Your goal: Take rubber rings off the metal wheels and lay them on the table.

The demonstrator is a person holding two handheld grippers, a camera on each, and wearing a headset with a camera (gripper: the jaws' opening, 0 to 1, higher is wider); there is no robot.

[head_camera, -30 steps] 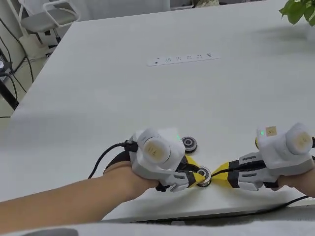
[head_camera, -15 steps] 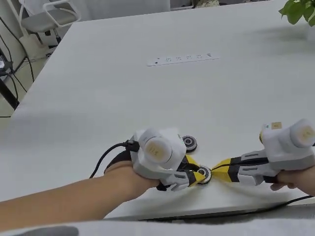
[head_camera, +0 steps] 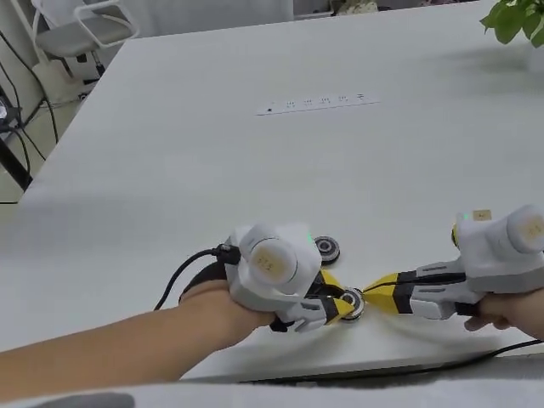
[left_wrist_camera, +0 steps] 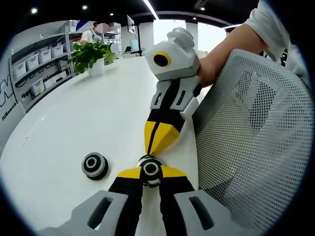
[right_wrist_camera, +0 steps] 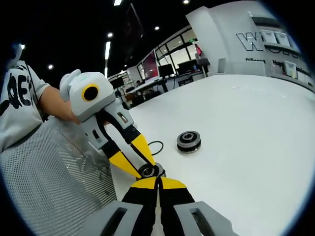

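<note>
Left gripper (left_wrist_camera: 149, 173): jaws are clamped on the wheel (left_wrist_camera: 150, 168), one yellow tip each side of it, wheel lying flat on the worktop (head_camera: 255, 170) right at the near edge. Right gripper (right_wrist_camera: 158, 183): jaws pressed together, only a thin seam between the yellow tips, and the tips butt against the wheel's rim from the side opposite the left gripper. Can't tell if any rubber is caught between them, since the contact spot is too small to read. In the head view the two grippers come in nose to nose, left from the person's left and right from the right, with the wheel between the tips. The right gripper's tips angle down onto the wheel in the left gripper view. Second wheel (head_camera: 326, 248) sits flat on the worktop just behind the left gripper, apart from both jaws, with its black rubber ring (left_wrist_camera: 84, 167) on the hub. A black cable (head_camera: 181, 270) runs from the left gripper body back along the person's forearm. Farther out: white power strip (head_camera: 316, 103) mid-worktop, well apart from the work; potted plant (head_camera: 514, 17) at the far right corner; grey mesh chair back (left_wrist_camera: 256, 128) close beside the near edge.
</note>
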